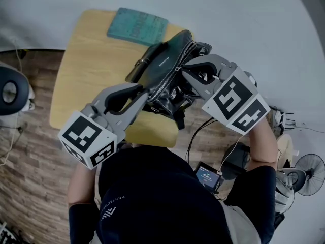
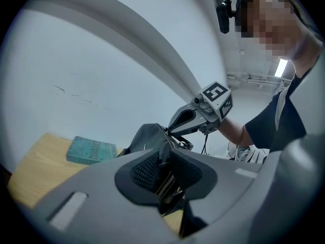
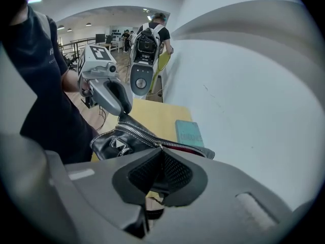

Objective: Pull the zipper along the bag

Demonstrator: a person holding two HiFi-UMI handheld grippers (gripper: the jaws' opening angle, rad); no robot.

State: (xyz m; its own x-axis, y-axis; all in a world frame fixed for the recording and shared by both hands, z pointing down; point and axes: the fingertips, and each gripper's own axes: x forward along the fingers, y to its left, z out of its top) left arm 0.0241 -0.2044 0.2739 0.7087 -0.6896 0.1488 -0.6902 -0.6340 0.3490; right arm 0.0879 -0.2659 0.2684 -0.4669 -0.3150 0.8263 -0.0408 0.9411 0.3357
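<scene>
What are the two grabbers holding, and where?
The left gripper pinches the black bag by its top edge; the right gripper pinches the zipper pull.

Left tool grips, jaws slightly apart; right tool pinched shut.

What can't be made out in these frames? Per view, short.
- Zipper pull tab: right gripper view; the shut right gripper covers it with its pads at the black leather bag's zipper.
- Left gripper hold: left gripper view; bag fabric sits between its pads, but pressing contact is unclear.
- Teal book cover print: too small and blurred in every view.
- Bag's near end: head view; both grippers overlap it.
</scene>
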